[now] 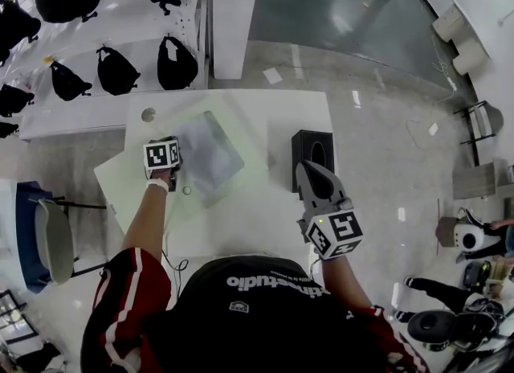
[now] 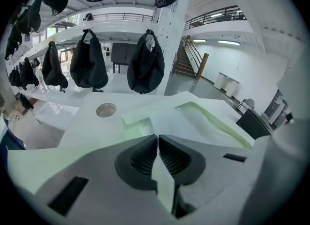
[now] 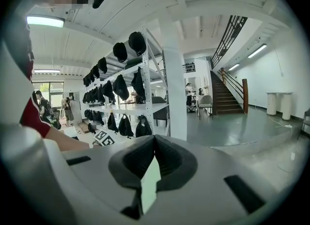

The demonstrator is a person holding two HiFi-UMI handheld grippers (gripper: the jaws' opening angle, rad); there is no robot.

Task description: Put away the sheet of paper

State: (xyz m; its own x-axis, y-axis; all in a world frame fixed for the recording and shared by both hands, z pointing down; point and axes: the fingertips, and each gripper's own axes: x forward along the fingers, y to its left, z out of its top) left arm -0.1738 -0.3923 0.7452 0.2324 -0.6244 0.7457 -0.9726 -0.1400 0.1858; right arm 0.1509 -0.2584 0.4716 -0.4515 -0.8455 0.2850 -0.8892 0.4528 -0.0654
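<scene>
On the white surface, the sheet of paper is lying at about 10 o'clock from the middle, pale grey and turned at a slant to the surface's edges. The left tool is sitting at the sheet's 9 o'clock edge and pointing steeply down. In the left gripper view, its ribbed pads are meeting at the tips, right where the near edge of the sheet of paper is running in, so the left tool is pinching that edge. Beyond the tips, the sheet's far part is curving up off the surface.

A round hole is showing in the surface at 11 o'clock from the sheet. A black box is standing at 3 o'clock from the sheet, apart from it. The right tool is hovering at the box's 6 o'clock side. The right gripper view is showing the right tool with its jaws closed together and nothing between them. Black bags are hanging on white shelving at 11 o'clock, past the surface.
</scene>
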